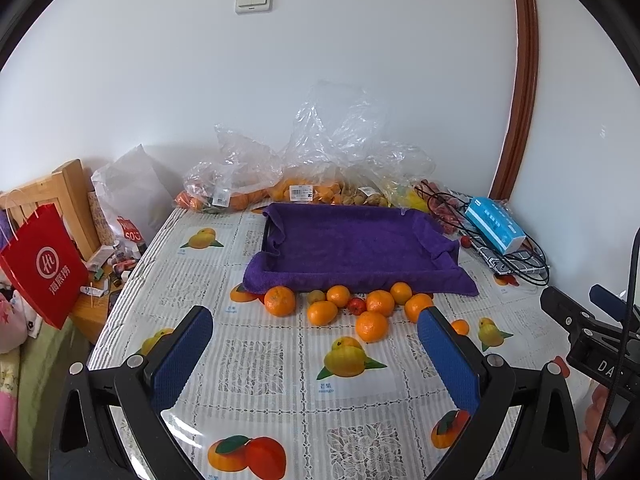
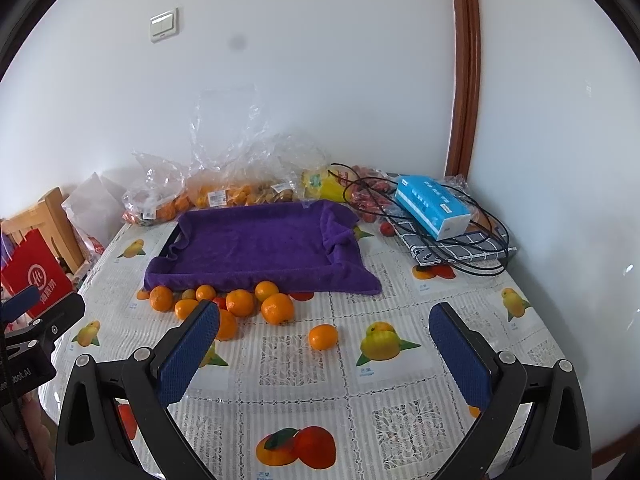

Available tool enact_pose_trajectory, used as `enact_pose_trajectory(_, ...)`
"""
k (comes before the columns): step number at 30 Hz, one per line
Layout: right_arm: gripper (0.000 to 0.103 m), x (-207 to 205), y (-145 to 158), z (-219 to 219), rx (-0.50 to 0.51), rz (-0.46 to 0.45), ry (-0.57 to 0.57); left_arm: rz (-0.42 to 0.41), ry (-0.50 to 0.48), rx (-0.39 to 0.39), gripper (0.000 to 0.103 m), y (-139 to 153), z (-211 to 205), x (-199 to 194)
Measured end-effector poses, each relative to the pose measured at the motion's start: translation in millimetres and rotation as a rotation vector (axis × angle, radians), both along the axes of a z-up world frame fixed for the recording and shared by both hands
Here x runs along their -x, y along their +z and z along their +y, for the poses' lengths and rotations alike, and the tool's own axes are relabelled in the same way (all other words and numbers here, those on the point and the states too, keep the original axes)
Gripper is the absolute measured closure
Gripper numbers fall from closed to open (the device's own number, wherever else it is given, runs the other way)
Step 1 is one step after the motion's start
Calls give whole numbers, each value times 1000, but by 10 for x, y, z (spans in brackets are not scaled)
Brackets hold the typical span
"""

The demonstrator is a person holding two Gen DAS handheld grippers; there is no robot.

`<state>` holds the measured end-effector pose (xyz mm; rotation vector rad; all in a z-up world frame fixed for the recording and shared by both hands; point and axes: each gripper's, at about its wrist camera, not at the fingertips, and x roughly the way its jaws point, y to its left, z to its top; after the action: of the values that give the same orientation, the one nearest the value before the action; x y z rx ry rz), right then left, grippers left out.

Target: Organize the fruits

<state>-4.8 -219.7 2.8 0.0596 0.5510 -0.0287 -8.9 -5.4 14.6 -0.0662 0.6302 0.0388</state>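
Observation:
A tray lined with a purple towel sits mid-table with nothing in it. Several loose oranges and a small red fruit lie in a cluster along its near edge. One small orange lies apart to the right. My left gripper hovers open above the tablecloth, short of the cluster. My right gripper is open too, with the lone orange seen between its blue pads. The right gripper's body shows at the left wrist view's right edge.
Clear plastic bags of fruit line the wall behind the tray. A blue tissue box with black cables sits back right. A red paper bag and a wooden chair stand off the table's left edge.

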Motion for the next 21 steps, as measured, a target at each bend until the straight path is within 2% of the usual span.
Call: enact_pose_trajectory(21, 0, 30, 0, 8, -9, -8, 3, -6, -3, 0, 0, 21, -1, 12)
